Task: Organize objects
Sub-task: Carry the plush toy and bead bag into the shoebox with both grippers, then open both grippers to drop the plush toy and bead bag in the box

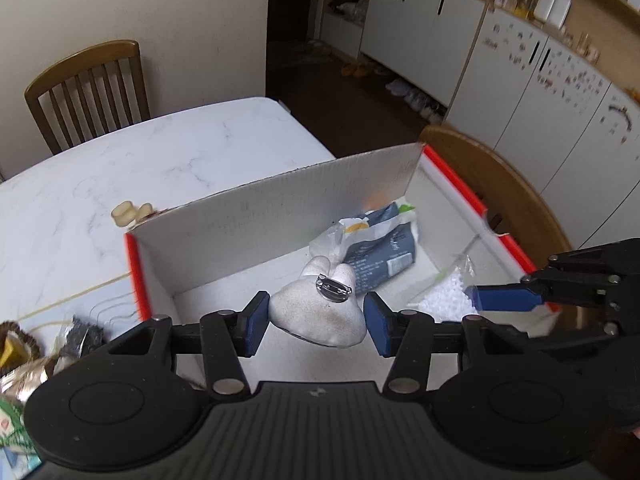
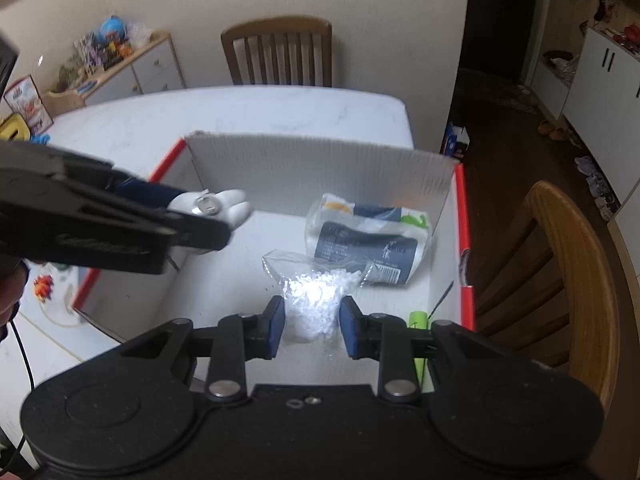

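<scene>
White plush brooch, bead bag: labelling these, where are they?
White plush brooch point(image 1: 320, 312), left wrist view, on its fabric back.
Bead bag point(image 2: 312, 304), right wrist view, on the white beads.

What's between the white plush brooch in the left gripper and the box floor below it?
Nothing visible. The plush brooch, clamped in the left gripper, hangs over bare floor of the white box; the blue-and-white packet lies farther back, beyond it.

1. A white marble-patterned table point(image 1: 192, 148) fills the middle of the room.
2. One wooden slat-back chair point(image 2: 278, 54) stands at its far side against a cream wall point(image 1: 160, 20); another wooden chair point(image 2: 560, 272) sits at its right.
3. White cabinets point(image 1: 424, 36) line the dark floor point(image 1: 360, 112).
4. A low sideboard point(image 2: 132, 68) carries toys.
</scene>
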`<state>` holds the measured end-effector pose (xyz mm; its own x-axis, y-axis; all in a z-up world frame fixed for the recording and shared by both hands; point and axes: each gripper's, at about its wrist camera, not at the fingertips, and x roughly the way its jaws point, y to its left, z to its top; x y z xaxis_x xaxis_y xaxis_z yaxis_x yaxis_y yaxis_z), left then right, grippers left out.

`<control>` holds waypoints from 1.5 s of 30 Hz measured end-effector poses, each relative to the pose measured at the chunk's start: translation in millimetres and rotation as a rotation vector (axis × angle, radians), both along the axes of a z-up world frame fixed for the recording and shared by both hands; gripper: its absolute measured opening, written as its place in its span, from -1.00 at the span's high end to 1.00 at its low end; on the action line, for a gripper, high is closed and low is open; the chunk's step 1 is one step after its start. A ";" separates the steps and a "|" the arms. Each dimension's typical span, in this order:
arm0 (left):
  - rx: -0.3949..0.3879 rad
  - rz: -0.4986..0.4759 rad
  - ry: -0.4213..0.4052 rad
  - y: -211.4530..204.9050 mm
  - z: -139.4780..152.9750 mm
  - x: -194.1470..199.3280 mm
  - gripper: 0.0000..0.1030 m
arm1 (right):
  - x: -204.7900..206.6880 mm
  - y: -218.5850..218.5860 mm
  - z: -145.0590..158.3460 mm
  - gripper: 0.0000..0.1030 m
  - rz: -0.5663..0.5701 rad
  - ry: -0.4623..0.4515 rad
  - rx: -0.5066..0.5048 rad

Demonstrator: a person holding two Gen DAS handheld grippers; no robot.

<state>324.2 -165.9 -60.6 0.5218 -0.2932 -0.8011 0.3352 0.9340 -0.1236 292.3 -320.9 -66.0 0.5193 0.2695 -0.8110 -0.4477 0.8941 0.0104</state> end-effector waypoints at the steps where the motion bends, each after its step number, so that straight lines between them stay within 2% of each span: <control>1: 0.009 0.001 0.010 -3.3 -4.6 5.0 0.01 | 2.9 0.3 -3.1 0.45 -0.001 0.005 -0.007; 12: 0.104 0.012 0.093 -19.2 -44.9 41.8 0.01 | 31.2 2.6 -30.4 0.45 0.004 0.083 -0.060; 22: 0.115 0.034 0.169 -19.7 -65.0 59.2 0.01 | 46.2 10.7 -49.9 0.45 0.006 0.154 -0.106; 26: 0.142 0.023 0.198 -22.3 -70.6 62.2 0.01 | 51.4 12.4 -54.9 0.45 -0.005 0.190 -0.104; 35: 0.125 0.026 0.237 -25.6 -74.6 66.9 0.00 | 56.7 15.3 -65.2 0.44 -0.030 0.230 -0.107; 39: 0.112 0.033 0.233 -24.7 -74.5 64.4 -0.21 | 58.2 12.8 -67.3 0.39 -0.036 0.240 -0.099; 41: 0.111 0.030 0.225 -24.6 -73.3 62.5 -0.22 | 57.9 12.7 -67.0 0.35 -0.034 0.238 -0.099; 45: 0.095 0.035 0.220 -21.6 -69.4 56.9 -0.22 | 58.0 6.9 -64.7 0.11 -0.038 0.236 -0.074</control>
